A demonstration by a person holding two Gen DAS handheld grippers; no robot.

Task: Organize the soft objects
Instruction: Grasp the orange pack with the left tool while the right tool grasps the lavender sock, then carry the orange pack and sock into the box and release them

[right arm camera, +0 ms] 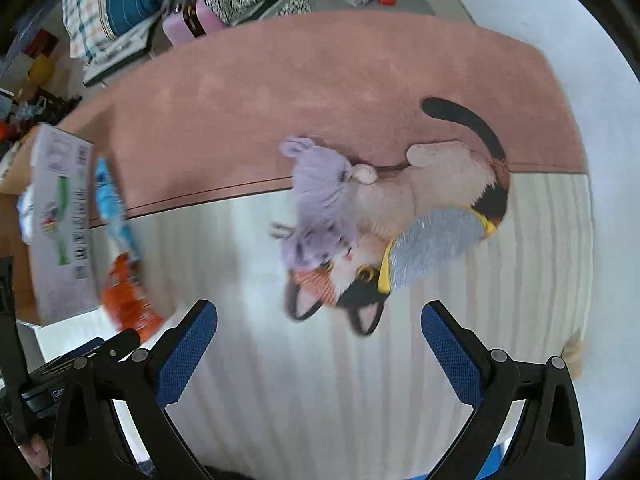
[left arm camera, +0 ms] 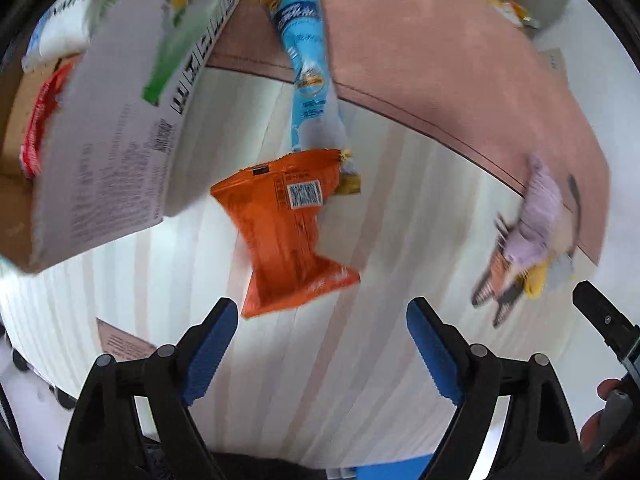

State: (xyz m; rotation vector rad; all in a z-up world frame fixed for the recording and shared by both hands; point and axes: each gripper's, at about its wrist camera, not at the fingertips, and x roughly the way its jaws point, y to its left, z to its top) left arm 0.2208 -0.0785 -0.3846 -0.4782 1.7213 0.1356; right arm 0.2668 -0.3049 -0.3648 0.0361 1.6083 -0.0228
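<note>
An orange snack bag lies on the striped white cover, just ahead of my open, empty left gripper. A light blue packet lies beyond it, reaching onto the pink blanket. A calico plush cat lies on its side with a lilac knitted cloth and a grey fuzzy cloth over it, ahead of my open, empty right gripper. The plush also shows at the right of the left wrist view. The orange bag and blue packet show at the left of the right wrist view.
A cardboard box with printed white sides stands at the left, holding a white packet and a red packet. The pink blanket covers the far half. Folded clothes and bags are piled beyond it.
</note>
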